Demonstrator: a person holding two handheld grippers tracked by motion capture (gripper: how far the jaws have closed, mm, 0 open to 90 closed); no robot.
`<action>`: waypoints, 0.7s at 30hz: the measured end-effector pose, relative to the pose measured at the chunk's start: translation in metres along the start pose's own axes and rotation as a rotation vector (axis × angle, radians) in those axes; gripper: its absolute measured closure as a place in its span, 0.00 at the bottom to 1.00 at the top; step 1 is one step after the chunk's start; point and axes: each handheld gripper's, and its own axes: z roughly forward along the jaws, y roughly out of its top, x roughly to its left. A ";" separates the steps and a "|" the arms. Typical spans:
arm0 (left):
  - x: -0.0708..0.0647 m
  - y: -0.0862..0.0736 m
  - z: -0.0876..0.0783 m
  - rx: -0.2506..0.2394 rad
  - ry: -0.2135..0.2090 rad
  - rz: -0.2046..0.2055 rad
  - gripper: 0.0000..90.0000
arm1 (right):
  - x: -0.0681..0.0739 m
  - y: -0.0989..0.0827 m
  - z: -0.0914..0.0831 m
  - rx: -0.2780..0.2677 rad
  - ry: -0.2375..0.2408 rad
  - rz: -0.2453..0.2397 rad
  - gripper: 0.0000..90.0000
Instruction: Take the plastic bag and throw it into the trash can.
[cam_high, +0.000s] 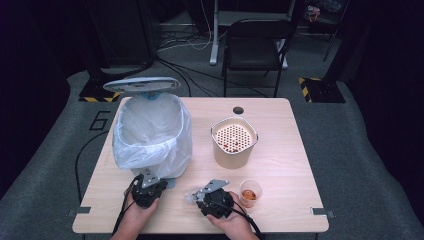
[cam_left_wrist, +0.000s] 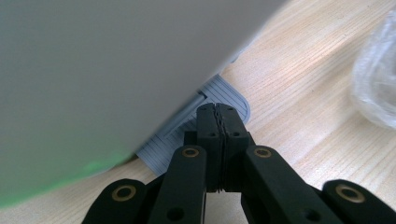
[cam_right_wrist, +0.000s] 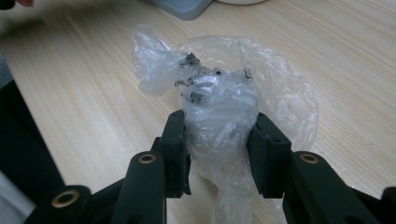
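Pale wooden table (cam_high: 280, 200) on grey carpet, dark room behind, one black chair (cam_high: 255, 40) at 12 o'clock past the far edge.

At the right gripper (cam_right_wrist: 219, 121): jaws clamped on the crumpled plastic wrap (cam_right_wrist: 219, 88), one pad against each side of the wad. Wad bunched upright between the pads, with dark specks on its top. Long axis from 12 to 6 o'clock in the right gripper view, a thin tail hanging down toward 6 o'clock, and a loose skirt spread on the wood toward 3 o'clock.

At the left gripper (cam_left_wrist: 219, 112): jaws together, nothing between them, tips resting over the grey ribbed pedal (cam_left_wrist: 231, 95) at the foot of the bin (cam_high: 150, 135). Whether pressing hard on it, cannot tell; but lid (cam_high: 141, 84) standing up at the back, so mouth open.

Deciding relation, judged from the high view: open mouth of the bin at about 11 o'clock from the right gripper (cam_high: 200, 192), and higher than the wad (cam_high: 191, 196). So probably a lift first, then a carry toward 11 o'clock over the rim. Left hand nearer to the bin, but busy at the pedal; right hand the one with the load.

Further out: beige pot (cam_high: 233, 152) with a holed insert at 1 o'clock from the right jaws, and small clear cup (cam_high: 250, 192) with orange contents at 3 o'clock, just beside the right hand.

Counted: two grippers, one wad, one bin, one lid, one pedal, one pot, one cup.
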 end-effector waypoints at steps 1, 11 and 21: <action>0.000 0.000 0.000 0.001 0.000 -0.003 0.99 | 0.001 0.001 -0.002 0.011 0.005 0.002 0.69; -0.003 -0.001 -0.001 0.014 0.010 -0.025 0.99 | 0.009 0.019 -0.025 -0.020 0.028 -0.016 0.69; -0.003 -0.001 0.001 -0.016 0.000 -0.018 0.99 | 0.007 0.043 -0.056 -0.072 0.049 -0.037 0.69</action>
